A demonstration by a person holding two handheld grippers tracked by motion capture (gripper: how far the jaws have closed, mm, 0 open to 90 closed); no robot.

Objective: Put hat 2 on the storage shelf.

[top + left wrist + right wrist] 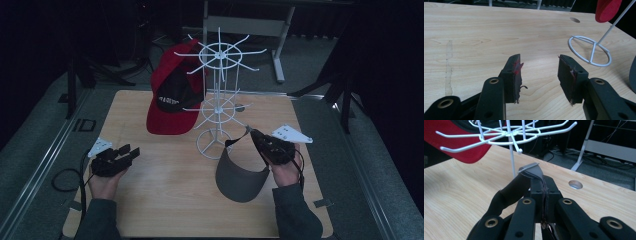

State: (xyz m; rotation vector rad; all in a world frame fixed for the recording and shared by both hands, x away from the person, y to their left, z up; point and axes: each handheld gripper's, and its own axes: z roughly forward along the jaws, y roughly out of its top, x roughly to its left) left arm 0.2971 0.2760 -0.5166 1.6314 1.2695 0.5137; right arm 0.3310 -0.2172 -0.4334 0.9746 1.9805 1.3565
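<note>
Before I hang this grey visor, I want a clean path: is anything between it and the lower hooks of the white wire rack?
Nothing visible blocks it. The grey visor, clamped in the right gripper, sits just below the white wire rack; the red cap hangs on the far side.

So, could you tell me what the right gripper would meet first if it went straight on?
Probably the white wire rack: the right gripper, shut on the grey visor, points at its lower hooks, though depth is unclear.

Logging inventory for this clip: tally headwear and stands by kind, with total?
Caps: 2, a red cap and a black cap, both on the rack.
Visors: 1, grey visor, its strap in the right gripper.
Racks: 1, white wire rack.
Total: 4
</note>
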